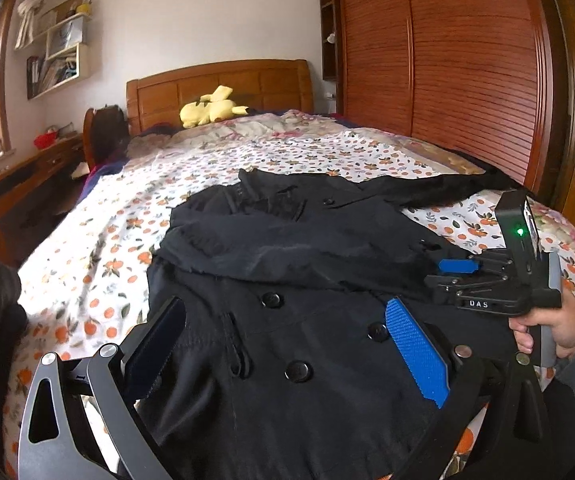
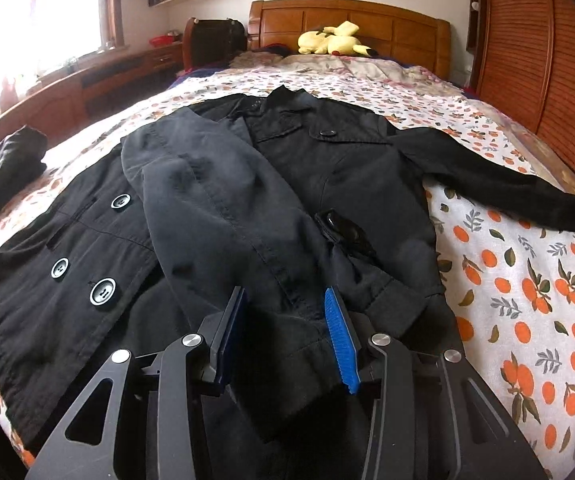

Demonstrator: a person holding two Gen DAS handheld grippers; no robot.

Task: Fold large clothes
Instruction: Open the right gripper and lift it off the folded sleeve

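A big black coat [image 2: 215,200] lies flat on the bed [image 2: 527,280], buttons up; one sleeve [image 2: 215,208] is already laid across its front, so the sleeve fold looks like the step in hand. The right gripper [image 2: 287,340] has its fingers spread, with the sleeve cuff between them but not pinched. The left gripper [image 1: 287,356] is spread wide above the buttons, holding nothing. The other sleeve [image 2: 507,188] stretches far off past the right fingers; I think it needs folding in next. There is open bed beyond the collar; the bed edge is close on the right.
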